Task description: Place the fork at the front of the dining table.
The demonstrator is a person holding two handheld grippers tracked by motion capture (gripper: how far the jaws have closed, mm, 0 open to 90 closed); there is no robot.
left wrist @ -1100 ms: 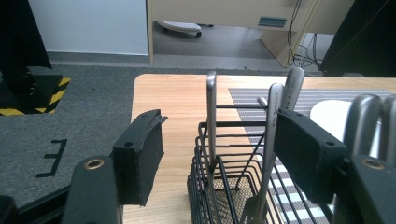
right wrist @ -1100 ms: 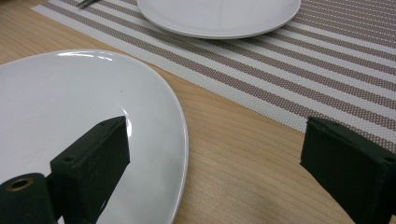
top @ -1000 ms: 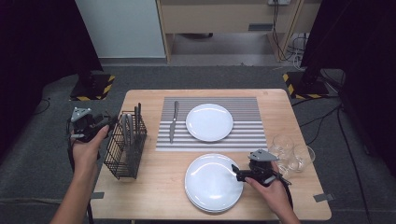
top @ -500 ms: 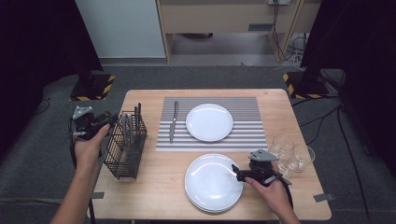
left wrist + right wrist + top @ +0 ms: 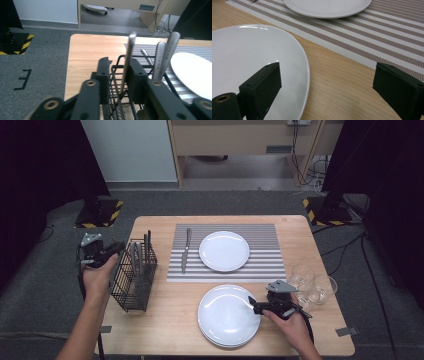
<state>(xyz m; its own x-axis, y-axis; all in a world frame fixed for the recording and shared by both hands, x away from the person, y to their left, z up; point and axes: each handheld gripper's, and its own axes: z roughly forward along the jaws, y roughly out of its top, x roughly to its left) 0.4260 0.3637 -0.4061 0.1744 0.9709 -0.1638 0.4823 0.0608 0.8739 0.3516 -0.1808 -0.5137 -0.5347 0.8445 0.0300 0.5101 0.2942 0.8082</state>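
The person's left forearm comes up along the table's left edge, and the hand holds the left gripper level at the outer side of the wire basket, which stands near that edge. In the left gripper view its jaws straddle the basket's near wall, one outside and one inside, with a narrow gap between them; an upright utensil handle rises through that gap, but I cannot tell whether the jaws clamp it or the wire. Two more handles stand in the basket just beside it. The right forearm enters at the table's front right corner, the hand tilted inward so that the right gripper points left at the rim of the plate stack by the front edge. Its jaws are spread wide, one hanging over the top plate's rim and the other over bare wood beside the striped mat, gripping nothing. On the mat lie another plate and a knife; glasses sit near the right edge.
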